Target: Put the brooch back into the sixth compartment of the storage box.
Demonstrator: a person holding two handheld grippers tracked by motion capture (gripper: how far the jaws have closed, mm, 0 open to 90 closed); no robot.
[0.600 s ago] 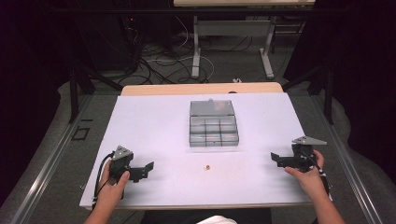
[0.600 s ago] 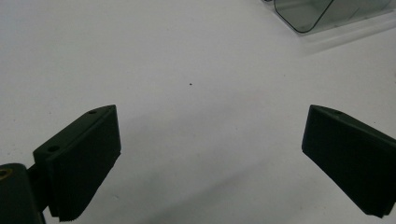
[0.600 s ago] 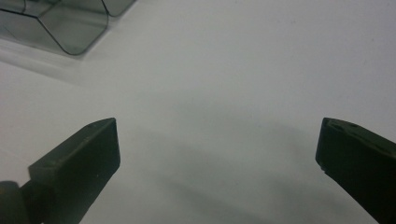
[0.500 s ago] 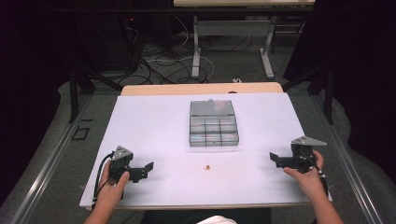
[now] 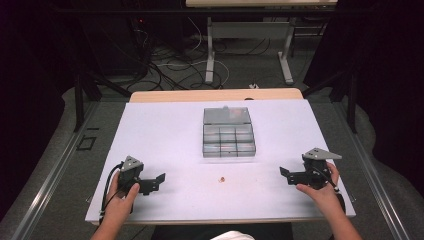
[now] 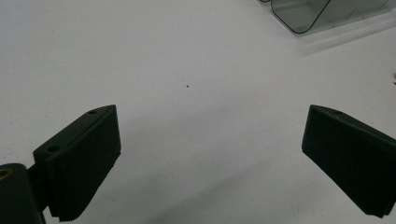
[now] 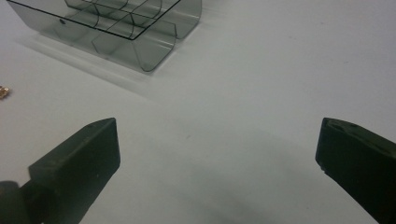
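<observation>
Your left gripper sits low over the white tabletop, jaws spread wide, nothing between them. Your right gripper is the same: jaws wide apart, empty. Both point inward toward each other. The small copper-coloured piece lies on the tabletop between the two grippers, well apart from each. In the right gripper view it's far off to the left of the jaws. The clear compartment box sits beyond the piece, ahead of both grippers.

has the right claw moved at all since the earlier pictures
No. In the high view the right claw keeps its place right of the small orange piece and the compartment box.
</observation>
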